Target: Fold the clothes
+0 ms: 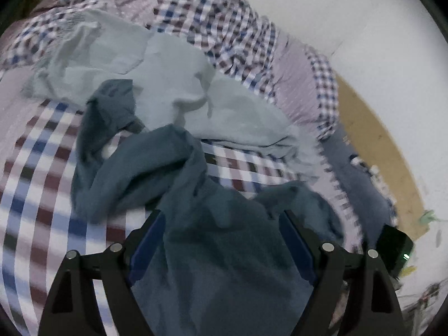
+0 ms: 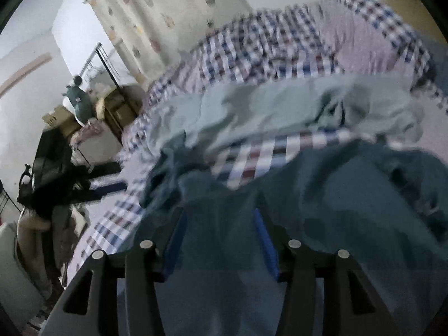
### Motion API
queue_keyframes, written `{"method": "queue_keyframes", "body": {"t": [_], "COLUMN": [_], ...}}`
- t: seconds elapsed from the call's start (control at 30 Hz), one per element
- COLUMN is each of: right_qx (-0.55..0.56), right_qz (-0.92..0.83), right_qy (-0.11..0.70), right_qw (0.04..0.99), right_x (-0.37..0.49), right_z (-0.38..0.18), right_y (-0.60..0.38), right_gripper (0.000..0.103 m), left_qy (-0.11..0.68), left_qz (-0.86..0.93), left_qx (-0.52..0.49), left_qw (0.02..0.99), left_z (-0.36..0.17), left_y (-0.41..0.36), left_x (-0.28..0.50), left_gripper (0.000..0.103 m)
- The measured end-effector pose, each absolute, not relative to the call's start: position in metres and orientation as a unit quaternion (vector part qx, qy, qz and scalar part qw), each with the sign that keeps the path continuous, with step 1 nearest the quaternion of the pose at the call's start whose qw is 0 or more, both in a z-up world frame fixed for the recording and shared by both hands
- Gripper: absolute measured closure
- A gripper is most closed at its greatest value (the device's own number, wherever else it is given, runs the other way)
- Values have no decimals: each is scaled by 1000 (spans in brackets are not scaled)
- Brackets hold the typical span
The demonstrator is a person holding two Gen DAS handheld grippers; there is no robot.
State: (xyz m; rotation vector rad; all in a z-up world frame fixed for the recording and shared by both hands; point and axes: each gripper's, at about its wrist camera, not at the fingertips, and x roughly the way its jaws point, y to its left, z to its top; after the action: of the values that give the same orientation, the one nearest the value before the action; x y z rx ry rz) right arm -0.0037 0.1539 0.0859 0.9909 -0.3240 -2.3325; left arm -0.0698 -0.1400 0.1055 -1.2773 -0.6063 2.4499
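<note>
Dark blue cloth (image 1: pixel 212 252) lay loose between both hand-held grippers, left (image 1: pixel 222 218) and right (image 2: pixel 219 212), their jaws apart, so each should pinch an edge firmly.

The dark teal garment (image 1: pixel 212 252) and the pale garment (image 1: pixel 173 84) crowd the bed's (image 1: pixel 36 190) middle; its checked near-left stretch lies open.

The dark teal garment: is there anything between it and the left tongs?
No, nothing visible stands between them. The dark teal garment already lies in the gap of the left tongs, whose jaws stand wide apart. The pale green garment lies farther away on the checked bedcover.
</note>
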Motion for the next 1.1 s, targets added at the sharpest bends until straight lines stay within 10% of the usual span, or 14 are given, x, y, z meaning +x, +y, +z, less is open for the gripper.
{"method": "queue_keyframes", "body": {"t": [0.23, 0.3, 0.37, 0.4, 0.7, 0.93, 1.0, 1.1], "right_qx": [388, 395, 398, 396, 393, 418, 428, 442], "right_qz": [-861, -858, -859, -860, -861, -862, -861, -858], "right_qy": [-135, -137, -136, -138, -179, -146, -133, -122], "right_qw": [301, 298, 294, 291, 267, 249, 241, 231], "right_x": [-20, -23, -24, -25, -34, -38, -38, -41], "right_z": [73, 70, 70, 71, 70, 60, 55, 47], "right_y": [148, 150, 156, 159, 179, 172, 170, 169], "right_gripper": [49, 49, 49, 49, 49, 49, 49, 49], "left_qy": [-167, -181, -195, -208, -301, -338, -343, -351], "left_qz": [844, 842, 839, 838, 890, 861, 846, 856], "left_qx": [-493, -495, -497, -497, -339, -381, -408, -379], "left_qw": [128, 117, 106, 93, 50, 17, 15, 19], "left_z": [67, 62, 58, 57, 133, 96, 80, 81], "left_y": [-118, -120, -122, -128, -226, -273, -276, -294], "left_x": [-146, -159, -171, -175, -126, -105, -104, -90], "left_gripper": [18, 34, 94, 99, 100, 99, 90, 44]}}
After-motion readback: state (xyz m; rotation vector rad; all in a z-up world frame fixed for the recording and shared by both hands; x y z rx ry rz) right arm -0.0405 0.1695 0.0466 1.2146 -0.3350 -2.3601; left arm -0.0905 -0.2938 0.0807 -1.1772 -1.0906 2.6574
